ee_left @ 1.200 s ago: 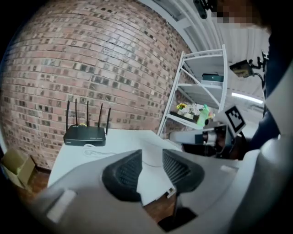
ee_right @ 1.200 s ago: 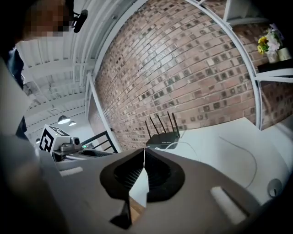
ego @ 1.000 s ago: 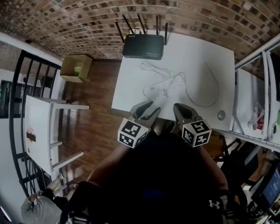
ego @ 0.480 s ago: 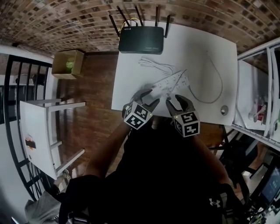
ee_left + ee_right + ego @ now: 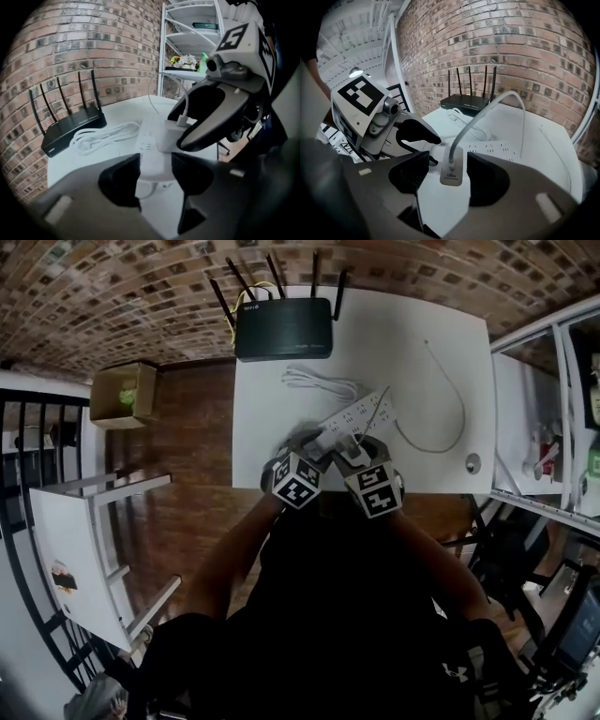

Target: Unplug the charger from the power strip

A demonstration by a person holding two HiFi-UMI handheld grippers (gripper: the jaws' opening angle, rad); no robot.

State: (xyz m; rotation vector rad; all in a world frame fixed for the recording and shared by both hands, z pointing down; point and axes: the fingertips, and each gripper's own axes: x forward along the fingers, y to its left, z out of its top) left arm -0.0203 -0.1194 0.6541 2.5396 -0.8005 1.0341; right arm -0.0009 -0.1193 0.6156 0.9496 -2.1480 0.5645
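Held the left gripper [image 5: 154, 174] over the near end of the strip [image 5: 149, 140], jaws wide apart, that end between them, no pad seen pressing on it. Held the right gripper [image 5: 449, 179] just beside, jaws opening, the charger [image 5: 451, 165] upright between them with a gap showing on either side. Gripped nothing, then, with either tool.

Found the charger seated in the strip, close to its near end, white cable [image 5: 483, 110] arching up from its top and trailing off across the table [image 5: 441, 343]. Found the strip lying aslant on the white table, near the front edge, right under both tools in the head view. Saw a coiled cord [image 5: 319, 381] just beyond it and a black router [image 5: 281, 329] at the far edge, against the brick wall [image 5: 141, 287].

Judged the job barely begun: both tools lined up, neither one closed, no pull made yet. Counted nothing of the unplugging itself as done, with the charger plainly in its socket. Remained, by the look of it: close the left jaws on the strip to pin it to the table, close the right jaws on the charger's body, then draw the charger straight out, away from the strip. Worth watching at that stage: a strip free to lift with the plug unless pinned firmly, and a cable liable to drag.
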